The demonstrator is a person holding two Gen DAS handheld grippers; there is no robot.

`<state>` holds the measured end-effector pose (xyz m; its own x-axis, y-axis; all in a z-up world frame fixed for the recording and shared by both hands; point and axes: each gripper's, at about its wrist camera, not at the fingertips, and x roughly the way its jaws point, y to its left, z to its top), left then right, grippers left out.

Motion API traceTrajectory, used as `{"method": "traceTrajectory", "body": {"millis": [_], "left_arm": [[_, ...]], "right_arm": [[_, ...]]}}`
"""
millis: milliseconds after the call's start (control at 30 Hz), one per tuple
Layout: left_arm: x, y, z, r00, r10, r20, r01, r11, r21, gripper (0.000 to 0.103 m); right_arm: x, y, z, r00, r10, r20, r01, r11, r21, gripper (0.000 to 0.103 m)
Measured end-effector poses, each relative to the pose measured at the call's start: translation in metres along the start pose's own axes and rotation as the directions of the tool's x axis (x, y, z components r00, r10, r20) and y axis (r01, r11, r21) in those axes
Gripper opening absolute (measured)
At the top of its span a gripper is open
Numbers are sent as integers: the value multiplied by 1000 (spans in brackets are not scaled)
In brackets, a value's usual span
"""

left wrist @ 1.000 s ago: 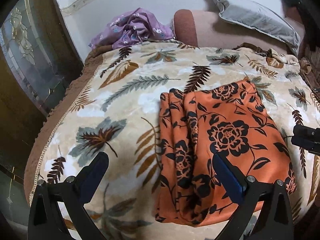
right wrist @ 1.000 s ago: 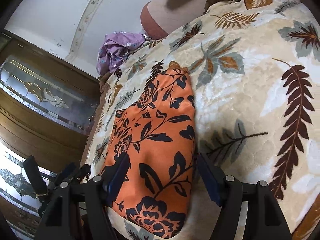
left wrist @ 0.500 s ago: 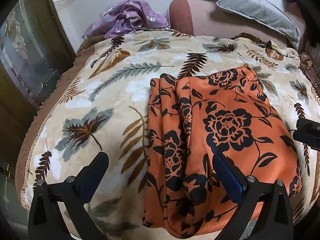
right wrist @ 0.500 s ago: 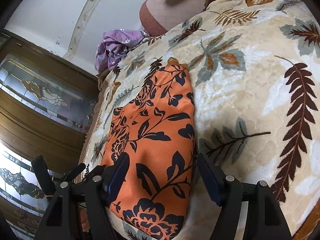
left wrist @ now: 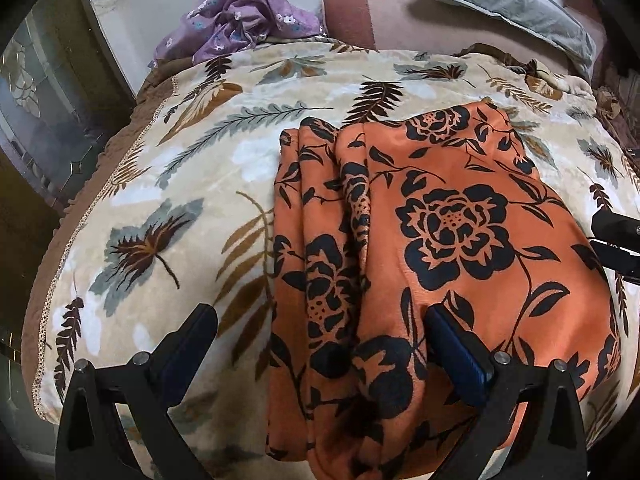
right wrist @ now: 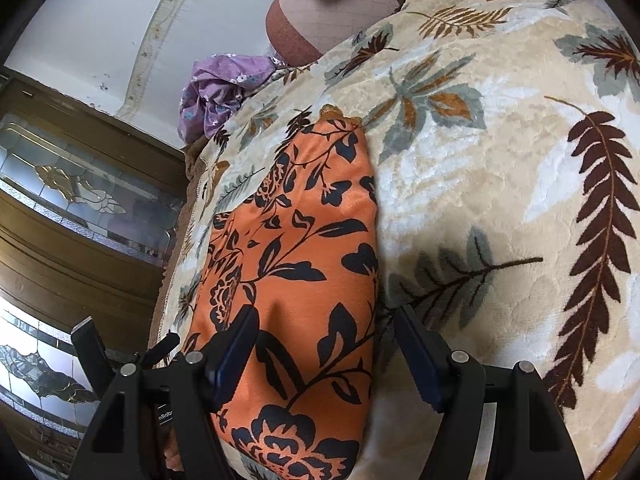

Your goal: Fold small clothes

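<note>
Now: folded orange garment with black flower print (left wrist: 440, 240) lying on beige leaf-patterned plush blanket (left wrist: 192, 208). Left gripper (left wrist: 320, 344) spread over its near left edge; right gripper (right wrist: 324, 344) spread over near right edge, gripping nothing.

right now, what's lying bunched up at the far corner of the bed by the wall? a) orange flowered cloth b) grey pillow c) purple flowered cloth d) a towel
c: the purple cloth sits crumpled at the far corner by the wall; the orange cloth lies flat on the blanket.
</note>
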<state>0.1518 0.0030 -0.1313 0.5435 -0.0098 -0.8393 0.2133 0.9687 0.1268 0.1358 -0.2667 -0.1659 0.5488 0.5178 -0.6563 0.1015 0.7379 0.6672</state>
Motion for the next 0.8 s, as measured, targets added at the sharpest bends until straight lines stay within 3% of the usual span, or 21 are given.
{"method": "traceTrajectory", "body": {"millis": [633, 800], "left_arm": [[9, 7, -1, 998, -61, 6, 61, 998, -26, 103], [14, 13, -2, 993, -114, 1, 114, 992, -49, 103]], "right_arm": [[18, -12, 2, 1000, 7, -25, -5, 998, 63, 74], [26, -15, 3, 999, 30, -26, -27, 995, 97, 75]]}}
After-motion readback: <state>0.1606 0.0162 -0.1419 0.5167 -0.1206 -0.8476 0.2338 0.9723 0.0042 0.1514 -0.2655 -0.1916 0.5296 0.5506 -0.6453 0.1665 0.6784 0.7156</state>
